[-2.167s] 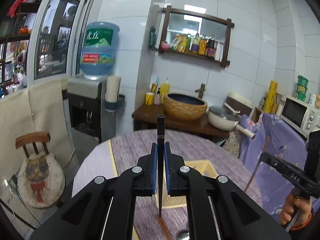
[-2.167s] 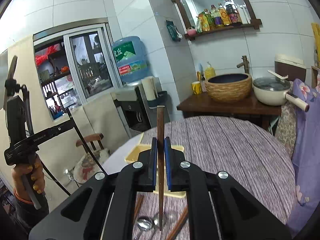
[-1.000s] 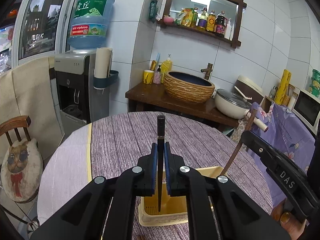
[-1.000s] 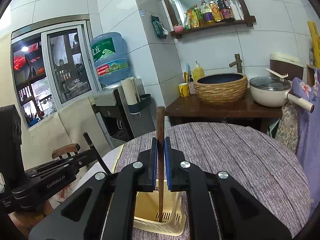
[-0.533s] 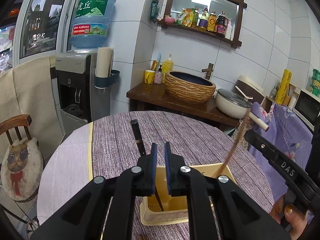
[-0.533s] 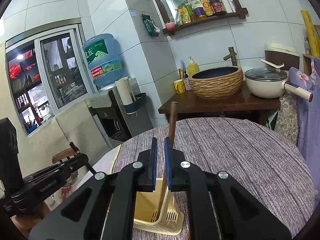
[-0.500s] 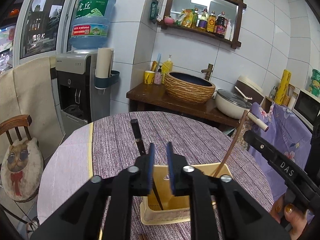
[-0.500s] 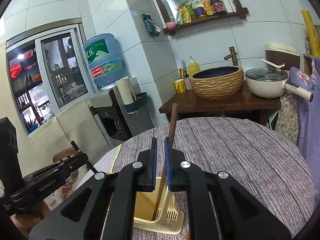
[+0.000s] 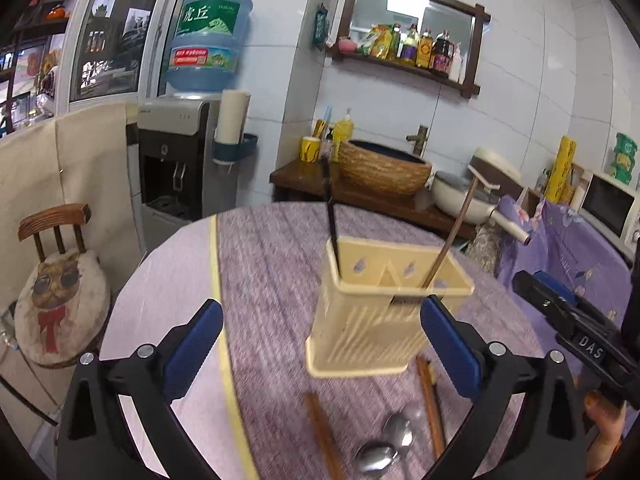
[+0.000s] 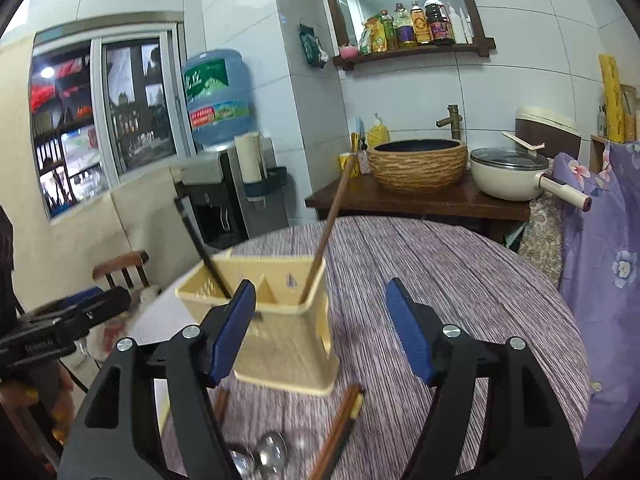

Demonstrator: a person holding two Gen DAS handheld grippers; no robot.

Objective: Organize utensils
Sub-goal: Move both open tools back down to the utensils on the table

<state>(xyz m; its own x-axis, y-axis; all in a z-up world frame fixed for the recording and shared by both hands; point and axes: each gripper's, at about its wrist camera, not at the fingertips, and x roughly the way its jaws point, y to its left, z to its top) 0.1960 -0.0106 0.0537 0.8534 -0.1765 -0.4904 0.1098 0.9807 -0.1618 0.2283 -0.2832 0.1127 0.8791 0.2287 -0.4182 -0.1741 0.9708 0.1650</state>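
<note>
Both the left gripper [image 9: 320, 332] and right gripper [image 10: 320, 324] hang spread and empty over the cream holder [image 9: 384, 312], while loose brown chopsticks [image 10: 338, 436] and spoons [image 10: 264, 456] lie lengthwise just below, slightly nearer the right
</note>
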